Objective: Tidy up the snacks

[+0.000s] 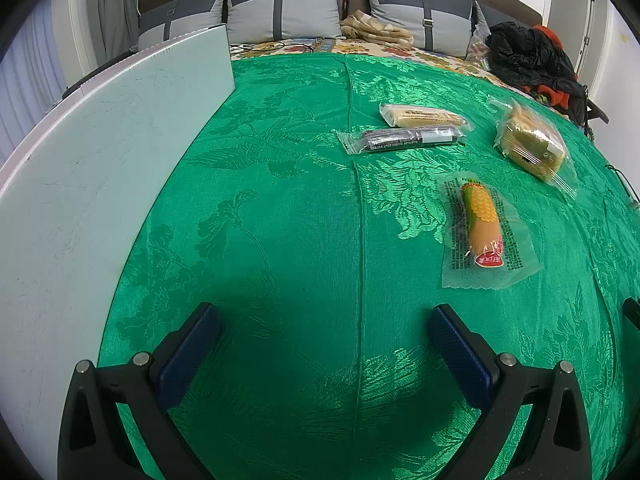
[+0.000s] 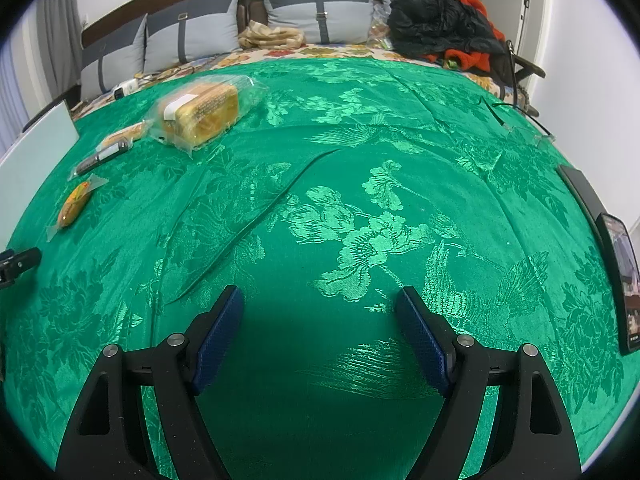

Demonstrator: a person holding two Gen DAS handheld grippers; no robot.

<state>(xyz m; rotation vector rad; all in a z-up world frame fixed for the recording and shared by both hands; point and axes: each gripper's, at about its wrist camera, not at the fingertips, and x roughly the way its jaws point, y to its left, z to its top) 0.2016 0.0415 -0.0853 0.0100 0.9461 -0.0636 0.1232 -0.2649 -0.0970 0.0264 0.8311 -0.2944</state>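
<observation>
Biggest thing here is the green cloth (image 1: pixel 280 200) spread over the bed, with a white board (image 1: pixel 100 140) lying along its left side. All four snacks sit in a loose group on the cloth. The bagged bread (image 2: pixel 200 110) is the bulkiest: probably soft and squishy, so I'd pinch the loose bag end, not the loaf. Next, the corn sausage pack (image 1: pixel 482 228): slick film, firm middle, grab across the middle. The dark bar (image 1: pixel 400 139) and pale bar (image 1: pixel 422 116) touch each other; light, crinkly, likely slidey. Left tongs (image 1: pixel 324 320) and right tongs (image 2: pixel 320 300) both gape wide, holding nothing, hovering over bare cloth.
</observation>
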